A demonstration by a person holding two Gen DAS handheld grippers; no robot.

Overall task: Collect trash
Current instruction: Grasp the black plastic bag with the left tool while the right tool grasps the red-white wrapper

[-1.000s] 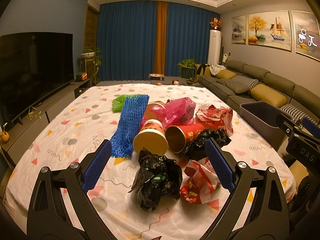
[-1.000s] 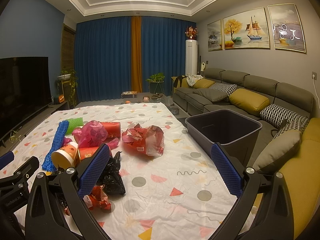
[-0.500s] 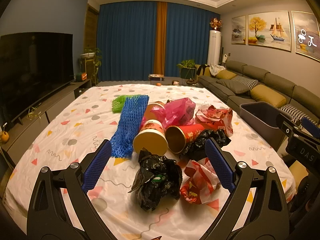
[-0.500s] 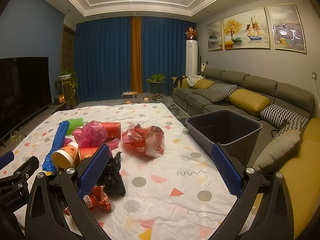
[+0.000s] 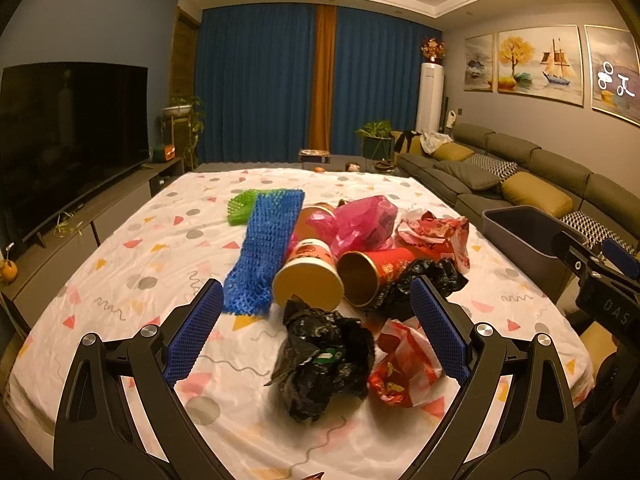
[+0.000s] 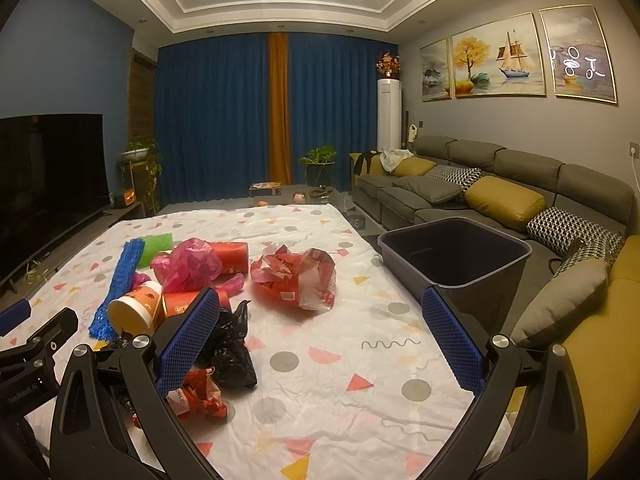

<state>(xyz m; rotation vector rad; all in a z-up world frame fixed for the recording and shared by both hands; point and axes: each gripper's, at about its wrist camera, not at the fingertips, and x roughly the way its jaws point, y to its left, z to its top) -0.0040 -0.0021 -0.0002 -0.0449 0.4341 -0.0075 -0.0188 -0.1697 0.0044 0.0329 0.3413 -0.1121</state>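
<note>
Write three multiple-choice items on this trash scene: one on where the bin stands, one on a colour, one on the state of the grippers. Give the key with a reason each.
1. Where does the grey bin stand?
A. In the middle of the table
B. Off the table's sofa-side edge
C. Under the television

2. What colour is the long foam net beside the paper cups?
A. Blue
B. Yellow
C. White

3. What state are the two grippers in?
A. Both shut on trash
B. Left shut on a cup, right open
C. Both open, holding nothing

Key:
1 B: the bin sits between the patterned tablecloth and the sofa.
2 A: the net is bright blue, next to a green one.
3 C: the left gripper and right gripper show spread jaws with nothing between their pads.
</note>
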